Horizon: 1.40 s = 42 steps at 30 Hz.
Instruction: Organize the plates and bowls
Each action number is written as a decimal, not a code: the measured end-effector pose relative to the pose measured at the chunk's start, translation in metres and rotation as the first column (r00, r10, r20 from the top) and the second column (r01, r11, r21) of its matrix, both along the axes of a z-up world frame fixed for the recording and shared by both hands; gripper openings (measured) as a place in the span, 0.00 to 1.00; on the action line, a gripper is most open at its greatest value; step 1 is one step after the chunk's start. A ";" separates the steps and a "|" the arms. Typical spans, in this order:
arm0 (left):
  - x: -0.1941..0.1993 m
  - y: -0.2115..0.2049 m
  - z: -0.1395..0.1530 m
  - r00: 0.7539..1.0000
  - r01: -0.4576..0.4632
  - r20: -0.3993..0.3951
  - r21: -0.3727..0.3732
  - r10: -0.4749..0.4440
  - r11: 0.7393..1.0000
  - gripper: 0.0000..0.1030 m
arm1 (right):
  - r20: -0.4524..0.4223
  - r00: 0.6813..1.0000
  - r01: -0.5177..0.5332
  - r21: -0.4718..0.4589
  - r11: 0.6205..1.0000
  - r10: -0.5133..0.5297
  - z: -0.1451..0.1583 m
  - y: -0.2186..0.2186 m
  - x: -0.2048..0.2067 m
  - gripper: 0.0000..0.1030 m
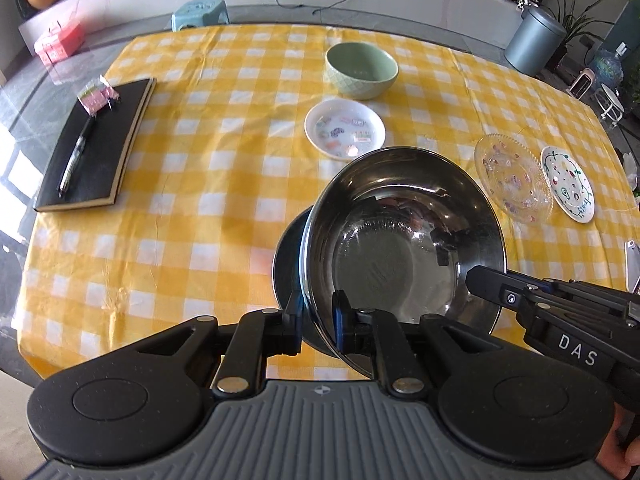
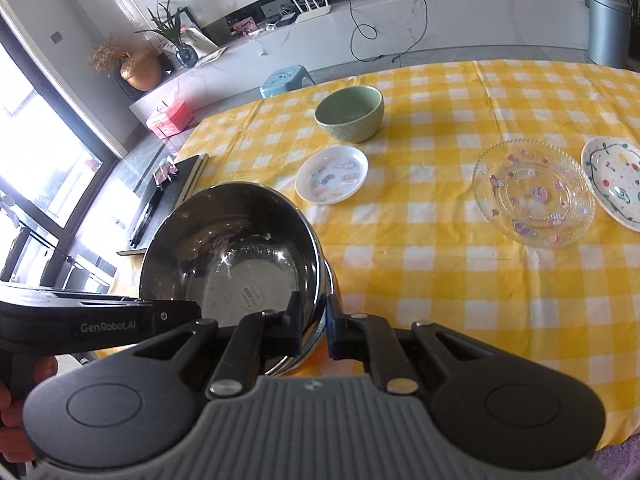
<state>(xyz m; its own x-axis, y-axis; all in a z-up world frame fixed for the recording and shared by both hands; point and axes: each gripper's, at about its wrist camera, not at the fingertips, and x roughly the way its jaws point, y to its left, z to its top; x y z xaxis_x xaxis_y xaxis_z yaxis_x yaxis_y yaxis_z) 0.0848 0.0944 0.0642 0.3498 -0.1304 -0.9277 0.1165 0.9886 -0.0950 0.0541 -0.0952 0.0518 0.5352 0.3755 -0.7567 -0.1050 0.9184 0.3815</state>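
A shiny steel bowl (image 1: 400, 240) is held tilted over a second, darker bowl (image 1: 286, 264) under it near the table's front edge. My left gripper (image 1: 318, 312) is shut on the steel bowl's near rim. My right gripper (image 2: 314, 320) is shut on its other rim, and the steel bowl (image 2: 232, 256) fills that view's lower left. Farther back stand a green bowl (image 1: 362, 68), a small white plate with stickers (image 1: 344, 128), a clear glass plate (image 1: 512, 180) and a white painted plate (image 1: 568, 184).
A black notebook (image 1: 96, 148) with a pen and a pink clip lies at the left of the yellow checked tablecloth (image 1: 200, 208). A blue stool (image 1: 198, 12) and a grey bin (image 1: 534, 38) stand beyond the table.
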 end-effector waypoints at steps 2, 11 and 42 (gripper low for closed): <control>0.001 0.003 -0.005 1.000 -0.001 -0.023 -0.020 0.001 1.000 0.16 | -0.008 1.000 0.007 -0.006 1.000 -0.007 -0.003 0.001 0.002 0.08; 0.012 0.015 -0.019 0.994 -0.023 -0.109 -0.060 0.017 0.998 0.17 | -0.024 1.000 0.007 -0.022 1.000 -0.007 -0.012 0.010 0.013 0.07; 0.026 0.014 -0.002 0.999 0.027 -0.026 0.016 -0.027 0.999 0.47 | 0.007 1.000 0.006 -0.045 0.999 -0.006 -0.015 0.007 0.022 0.37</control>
